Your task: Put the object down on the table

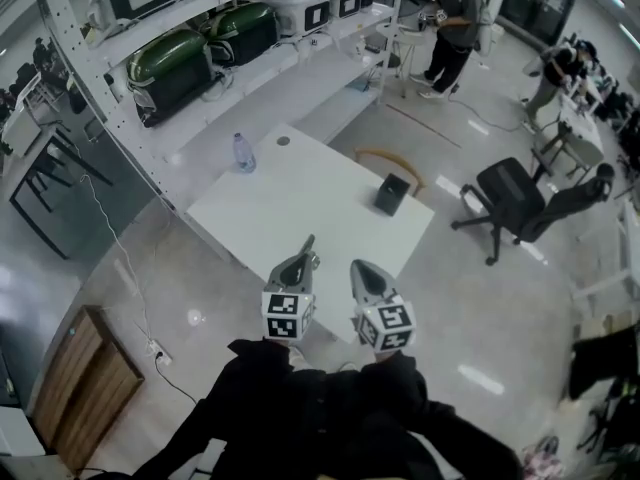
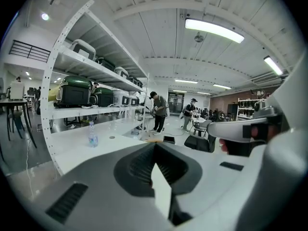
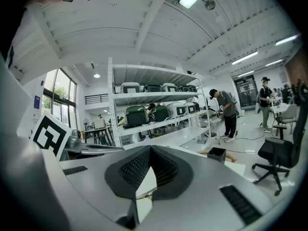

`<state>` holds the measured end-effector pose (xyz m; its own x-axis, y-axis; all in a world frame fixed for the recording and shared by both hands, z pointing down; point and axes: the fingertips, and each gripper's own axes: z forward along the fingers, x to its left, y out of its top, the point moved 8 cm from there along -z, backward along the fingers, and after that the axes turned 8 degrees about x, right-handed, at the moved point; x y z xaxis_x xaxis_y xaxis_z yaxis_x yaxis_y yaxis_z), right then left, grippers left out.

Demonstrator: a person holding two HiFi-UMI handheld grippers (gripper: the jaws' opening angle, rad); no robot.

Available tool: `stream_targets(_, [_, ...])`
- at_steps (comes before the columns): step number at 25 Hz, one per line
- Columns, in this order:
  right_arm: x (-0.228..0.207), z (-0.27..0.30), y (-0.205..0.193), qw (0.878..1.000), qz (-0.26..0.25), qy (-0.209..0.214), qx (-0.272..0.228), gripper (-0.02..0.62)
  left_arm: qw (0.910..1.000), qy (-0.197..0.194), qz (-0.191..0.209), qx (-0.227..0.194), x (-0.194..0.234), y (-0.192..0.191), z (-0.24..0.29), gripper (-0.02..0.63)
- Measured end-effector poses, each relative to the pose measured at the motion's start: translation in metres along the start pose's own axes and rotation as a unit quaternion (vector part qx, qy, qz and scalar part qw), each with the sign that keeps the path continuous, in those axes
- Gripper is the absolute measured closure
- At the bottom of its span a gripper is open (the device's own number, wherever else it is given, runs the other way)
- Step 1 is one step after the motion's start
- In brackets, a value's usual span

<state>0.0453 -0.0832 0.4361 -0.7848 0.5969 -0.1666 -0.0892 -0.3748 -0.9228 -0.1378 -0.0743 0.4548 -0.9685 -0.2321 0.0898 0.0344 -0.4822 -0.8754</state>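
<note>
Trouble looks slight to us: our left gripper and right gripper are both closed on nothing. A careless sweep could topple the water bottle.

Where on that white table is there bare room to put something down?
The wide middle of the table, between the water bottle at the far left corner and the black box by the right edge, is bare. Nothing is crowded.

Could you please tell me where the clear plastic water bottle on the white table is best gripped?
Grip the clear plastic water bottle round its middle, probably coming level from the near side: it stands upright near the far left corner of the white table, with nothing close beside it.
</note>
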Motion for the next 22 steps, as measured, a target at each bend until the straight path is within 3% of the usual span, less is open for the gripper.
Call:
stream_targets(8, [0.007, -0.006, 0.009, 1.0, -0.005, 0.01, -0.015, 0.594, 0.9997, -0.001, -0.006, -0.025, -0.003, 0.009, -0.021, 0.604])
stream_targets(22, [0.007, -0.012, 0.025, 0.999, -0.01, 0.015, -0.046, 0.594, 0.9978, 0.013, 0.017, -0.063, -0.015, 0.024, -0.041, 0.604])
